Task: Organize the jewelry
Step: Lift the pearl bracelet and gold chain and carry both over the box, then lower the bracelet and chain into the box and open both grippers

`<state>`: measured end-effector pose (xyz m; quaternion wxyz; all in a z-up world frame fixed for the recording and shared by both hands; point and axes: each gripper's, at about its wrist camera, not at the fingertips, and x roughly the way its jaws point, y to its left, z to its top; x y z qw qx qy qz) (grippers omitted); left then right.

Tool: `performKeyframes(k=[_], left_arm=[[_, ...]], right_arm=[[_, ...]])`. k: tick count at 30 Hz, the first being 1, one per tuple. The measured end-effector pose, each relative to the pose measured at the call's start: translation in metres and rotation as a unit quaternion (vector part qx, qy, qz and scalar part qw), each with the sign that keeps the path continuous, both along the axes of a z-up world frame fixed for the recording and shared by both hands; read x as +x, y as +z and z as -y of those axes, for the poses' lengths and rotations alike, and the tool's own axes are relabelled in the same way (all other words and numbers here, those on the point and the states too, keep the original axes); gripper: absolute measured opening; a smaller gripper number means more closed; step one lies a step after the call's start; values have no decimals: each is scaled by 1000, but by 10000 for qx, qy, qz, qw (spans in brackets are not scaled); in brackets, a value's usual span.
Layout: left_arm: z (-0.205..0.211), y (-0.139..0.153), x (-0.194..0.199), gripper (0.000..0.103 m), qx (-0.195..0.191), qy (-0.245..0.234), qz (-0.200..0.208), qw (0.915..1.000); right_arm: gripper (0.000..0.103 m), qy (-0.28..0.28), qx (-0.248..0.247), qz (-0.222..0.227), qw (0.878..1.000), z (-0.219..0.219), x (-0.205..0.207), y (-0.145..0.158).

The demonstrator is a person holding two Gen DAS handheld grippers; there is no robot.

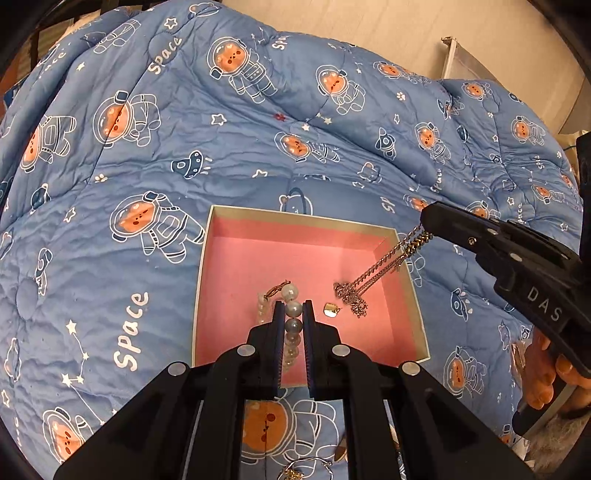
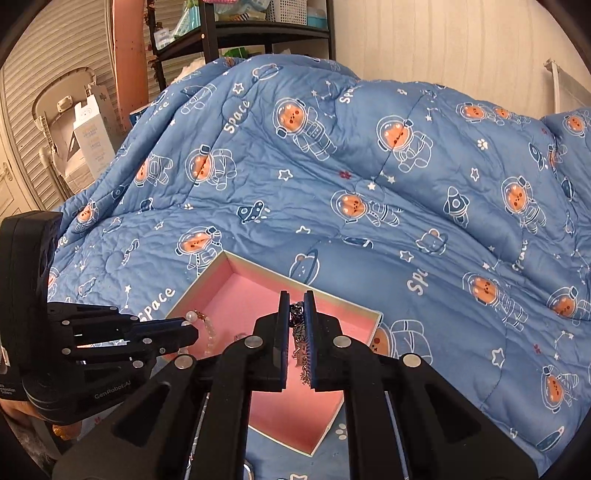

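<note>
A square box with a pink lining (image 1: pixel 295 254) (image 2: pixel 240 295) lies open on the blue quilt. My left gripper (image 1: pixel 293 308) (image 2: pixel 190 334) is shut on a pearl bracelet (image 1: pixel 293 308) (image 2: pixel 210 334), whose loop hangs down into the box's near left part. My right gripper (image 2: pixel 296 299) (image 1: pixel 424 221) is shut on a gold chain necklace (image 1: pixel 384 267) (image 2: pixel 300 343). The chain slants down from it, and its lower end lies bunched on the pink floor. A small gold pendant (image 1: pixel 330 309) rests on the floor beside that bunch.
A blue quilt printed with astronaut bears (image 1: pixel 258 129) (image 2: pixel 406 184) covers the whole bed around the box. More jewelry, a ring and small gold pieces (image 1: pixel 306 467), lies on the quilt near me. A person's fingers (image 1: pixel 546 373) grip the right tool. Shelves (image 2: pixel 258 29) stand behind the bed.
</note>
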<state>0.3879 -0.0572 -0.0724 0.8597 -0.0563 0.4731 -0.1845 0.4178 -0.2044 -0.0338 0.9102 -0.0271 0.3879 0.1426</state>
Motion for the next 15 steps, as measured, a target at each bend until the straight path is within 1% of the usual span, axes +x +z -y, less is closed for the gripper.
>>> performKeyframes(k=[15], left_arm=[[-2,-37,16,9,243,103,-375,9990]], right_arm=[[8,112,-137,-701,9974,-16,23,-69]])
